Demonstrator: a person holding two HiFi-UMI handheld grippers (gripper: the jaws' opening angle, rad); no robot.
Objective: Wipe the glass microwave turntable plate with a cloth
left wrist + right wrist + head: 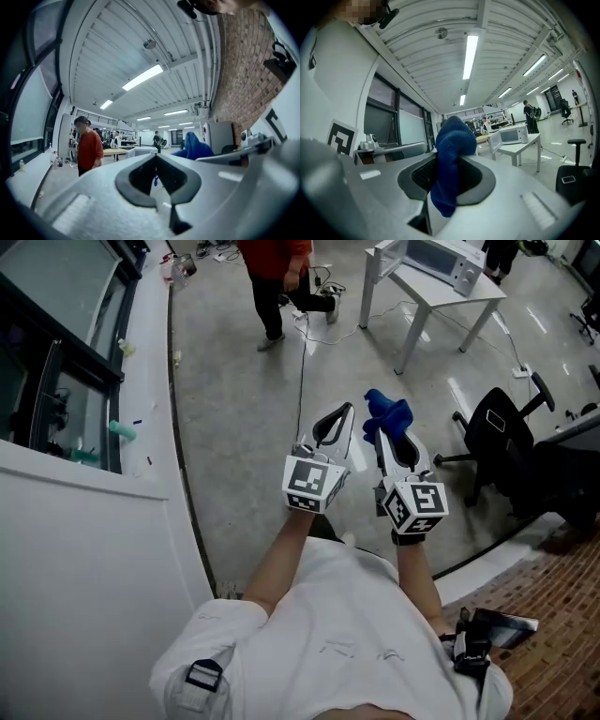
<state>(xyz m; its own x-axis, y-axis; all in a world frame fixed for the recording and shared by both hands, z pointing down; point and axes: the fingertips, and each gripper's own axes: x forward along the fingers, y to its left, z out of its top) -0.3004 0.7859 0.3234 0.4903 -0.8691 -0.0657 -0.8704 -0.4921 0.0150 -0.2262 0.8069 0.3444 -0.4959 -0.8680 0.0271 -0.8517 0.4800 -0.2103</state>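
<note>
Head view: you're well apart from the microwave [439, 257] on the far bench [450, 294]; glass plate not in sight. Right gripper [382, 432] clamped on the blue cloth [386, 414]; left gripper [339, 418] clenched, empty. Step, prob.: approach w/ cloth. Next: reach the microwave, find the plate.

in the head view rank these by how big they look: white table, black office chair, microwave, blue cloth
1. white table and black office chair: about alike, can't rank them
2. microwave, cut off at the top edge
3. blue cloth, smallest though nearest the camera
</note>
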